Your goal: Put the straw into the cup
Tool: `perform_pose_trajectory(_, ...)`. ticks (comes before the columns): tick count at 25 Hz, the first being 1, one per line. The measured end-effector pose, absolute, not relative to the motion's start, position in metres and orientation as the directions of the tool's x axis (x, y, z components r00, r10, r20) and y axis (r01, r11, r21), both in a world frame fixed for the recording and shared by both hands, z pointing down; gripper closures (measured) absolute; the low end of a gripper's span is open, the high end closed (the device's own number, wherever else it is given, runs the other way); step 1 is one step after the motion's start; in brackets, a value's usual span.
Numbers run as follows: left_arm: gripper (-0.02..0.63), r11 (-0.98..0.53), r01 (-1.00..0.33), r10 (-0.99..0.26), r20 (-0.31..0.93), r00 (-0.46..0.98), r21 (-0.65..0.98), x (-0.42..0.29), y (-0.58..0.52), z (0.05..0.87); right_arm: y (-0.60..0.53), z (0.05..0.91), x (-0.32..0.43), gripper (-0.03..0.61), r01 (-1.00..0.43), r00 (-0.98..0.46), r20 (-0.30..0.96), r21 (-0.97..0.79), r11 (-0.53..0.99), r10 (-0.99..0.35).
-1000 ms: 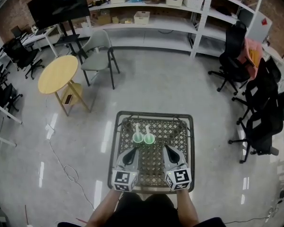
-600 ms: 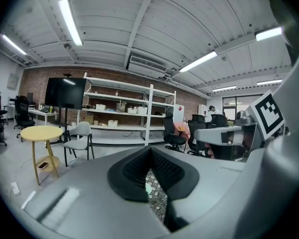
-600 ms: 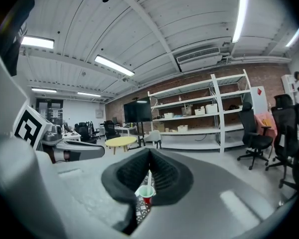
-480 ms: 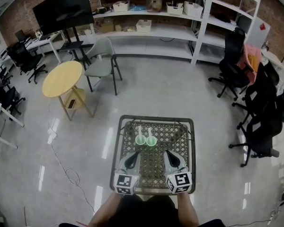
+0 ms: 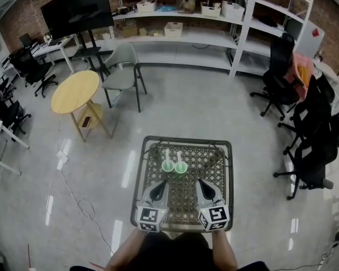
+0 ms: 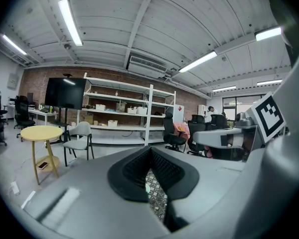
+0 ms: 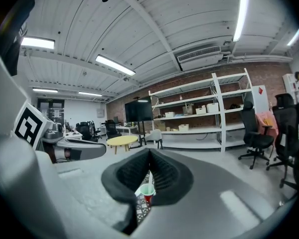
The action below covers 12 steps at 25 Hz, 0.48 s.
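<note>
Both grippers sit slightly nearer the 6 o'clock edge of the counter (image 5: 187, 138) than a second ago; over the last half second no shift is evident. Left gripper (image 5: 162, 182) and right gripper (image 5: 201, 182) lie side by side over the mesh top, each pointing to 12 o'clock. Jaws of each are closed, pad against pad, with nothing between them; both gripper views confirm this. Left cup (image 5: 168, 166) and right cup (image 5: 181, 167), both green, stand just beside each other near the counter's centre, at 12 o'clock of the grippers and apart from both. One white straw (image 5: 166, 154) stands up from the left cup, a second straw (image 5: 179, 156) from the right cup. Neither gripper touches cup or straw.
</note>
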<state>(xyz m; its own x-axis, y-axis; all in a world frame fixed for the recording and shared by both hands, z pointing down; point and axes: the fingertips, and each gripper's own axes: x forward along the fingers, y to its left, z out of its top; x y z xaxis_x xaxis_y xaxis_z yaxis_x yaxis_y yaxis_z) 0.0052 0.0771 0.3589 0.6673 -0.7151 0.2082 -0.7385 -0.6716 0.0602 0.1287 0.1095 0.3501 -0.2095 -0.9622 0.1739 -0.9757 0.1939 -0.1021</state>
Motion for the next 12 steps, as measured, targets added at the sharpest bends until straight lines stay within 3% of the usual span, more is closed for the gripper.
perform_pose_trajectory(12,0.607,-0.672,-0.738,-0.714,0.208,0.668,0.064,0.0068,0.0706,0.359,0.1042,0.3555,0.1282,0.575,-0.974,-0.217,0.184,-0.107,0.2,-0.959)
